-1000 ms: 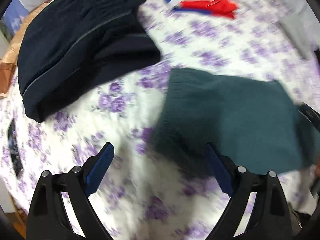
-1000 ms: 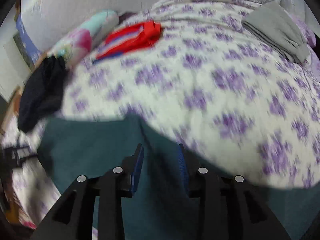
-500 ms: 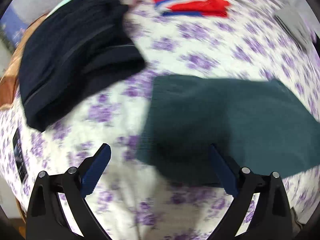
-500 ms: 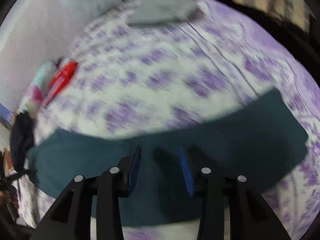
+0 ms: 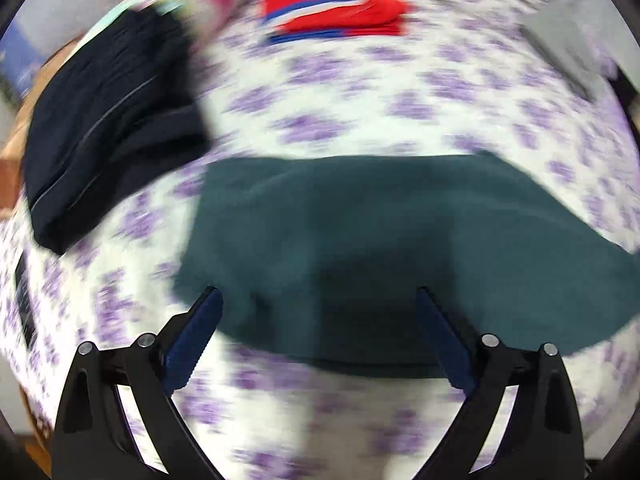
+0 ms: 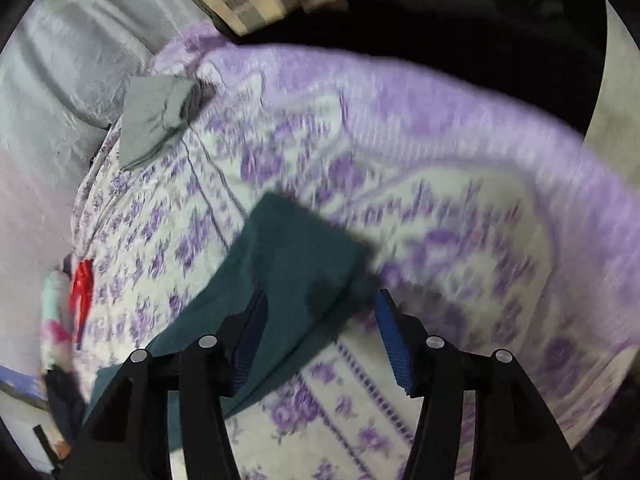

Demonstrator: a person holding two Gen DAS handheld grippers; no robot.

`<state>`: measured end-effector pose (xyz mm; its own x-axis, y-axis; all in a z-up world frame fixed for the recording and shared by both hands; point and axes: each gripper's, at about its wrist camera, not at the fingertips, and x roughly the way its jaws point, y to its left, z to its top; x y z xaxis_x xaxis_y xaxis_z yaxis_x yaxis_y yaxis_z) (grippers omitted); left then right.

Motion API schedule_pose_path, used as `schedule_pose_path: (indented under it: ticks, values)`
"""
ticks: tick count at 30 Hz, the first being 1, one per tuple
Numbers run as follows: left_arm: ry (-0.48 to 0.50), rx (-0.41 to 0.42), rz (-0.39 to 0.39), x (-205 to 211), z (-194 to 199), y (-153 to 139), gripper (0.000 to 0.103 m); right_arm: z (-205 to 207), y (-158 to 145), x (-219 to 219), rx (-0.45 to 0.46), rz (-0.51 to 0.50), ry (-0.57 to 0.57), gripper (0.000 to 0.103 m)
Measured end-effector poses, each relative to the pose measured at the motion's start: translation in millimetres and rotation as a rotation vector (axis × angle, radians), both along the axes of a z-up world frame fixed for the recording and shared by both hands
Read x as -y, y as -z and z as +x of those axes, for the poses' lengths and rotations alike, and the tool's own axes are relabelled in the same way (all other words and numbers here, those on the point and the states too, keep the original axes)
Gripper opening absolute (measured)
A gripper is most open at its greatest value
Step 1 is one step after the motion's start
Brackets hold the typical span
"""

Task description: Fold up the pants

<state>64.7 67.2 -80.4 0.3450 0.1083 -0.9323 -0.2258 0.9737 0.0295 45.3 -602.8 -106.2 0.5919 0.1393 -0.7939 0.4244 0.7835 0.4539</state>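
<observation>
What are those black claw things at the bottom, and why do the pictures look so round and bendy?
They are grabbing tools that a person holds, one in each hand. Each tool carries a small camera with a very wide lens, so everything looks curved. One picture looks along the left gripper, the other along the right gripper. Both are open and hold nothing; the right one's fingers have just been opening. Below them is a bed with purple flowers, and on it lie dark green pants, laid flat. Also there: a dark navy garment, a red one and a grey one.
</observation>
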Motion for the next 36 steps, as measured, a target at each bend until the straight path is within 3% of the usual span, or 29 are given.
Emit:
schedule_pose_path:
  ticks: [2, 6, 7, 8, 12, 17, 19, 23, 25, 28, 29, 31, 32, 34, 36]
  values:
    - [0.063, -0.021, -0.049, 32.5, 7.9, 7.9, 0.094, 7.4, 10.8, -4.2, 0.005, 0.034, 0.019, 0.057]
    - [0.099, -0.074, -0.018, 72.7, 19.7, 42.1, 0.094, 30.8, 21.3, -8.2, 0.003, 0.076, 0.081, 0.053]
    - [0.082, -0.119, 0.008, 77.8, 26.7, 57.9, 0.094, 33.0, 21.4, -7.1, 0.002, 0.08, 0.087, 0.036]
    - [0.075, -0.137, 0.009, 85.8, 25.1, 66.6, 0.095, 39.1, 21.2, -6.3, -0.008, 0.079, 0.085, 0.008]
    - [0.063, -0.133, -0.017, 82.5, 32.6, 76.2, 0.099, 45.7, -1.6, -9.2, 0.011, 0.105, 0.044, 0.007]
    - [0.047, -0.129, -0.072, 68.5, 38.3, 63.2, 0.097, 50.7, -85.3, -92.2, 0.18, 0.064, -0.277, 0.007]
    - [0.042, -0.094, -0.077, 61.7, 36.2, 53.5, 0.097, 53.2, -103.0, -159.3, 0.205, 0.034, -0.468, 0.007]
    - [0.003, -0.063, -0.089, 38.9, 31.1, 43.5, 0.097, 54.7, -74.1, -278.7, 0.143, 0.045, -0.713, 0.008]
    - [-0.016, -0.057, -0.084, 37.2, 16.5, 39.3, 0.097, 51.0, -35.2, -345.6, 0.076, -0.053, -0.825, 0.012]
    - [-0.037, -0.069, -0.091, 21.1, 0.5, 36.0, 0.097, 40.8, 19.2, -409.1, -0.058, -0.23, -1.0, 0.052]
    - [-0.041, -0.071, -0.096, 7.6, -21.6, 28.8, 0.097, 29.1, 10.5, -420.1, 0.041, -0.305, -1.031, 0.067]
    - [-0.045, -0.071, -0.103, -7.5, -32.3, 25.1, 0.097, 26.8, 1.4, -425.8, 0.012, -0.295, -1.071, 0.067]
    - [-0.047, -0.07, -0.106, -11.1, -32.1, 26.0, 0.097, 28.1, -7.4, -416.8, -0.004, -0.222, -1.057, 0.067]
    - [-0.042, -0.066, -0.121, -16.1, -33.8, 27.5, 0.097, 34.2, -31.7, -385.8, 0.032, -0.117, -0.966, 0.067]
    - [-0.016, -0.05, -0.138, -12.1, -30.9, 24.5, 0.097, 37.3, -47.4, -350.8, 0.078, -0.111, -0.856, 0.067]
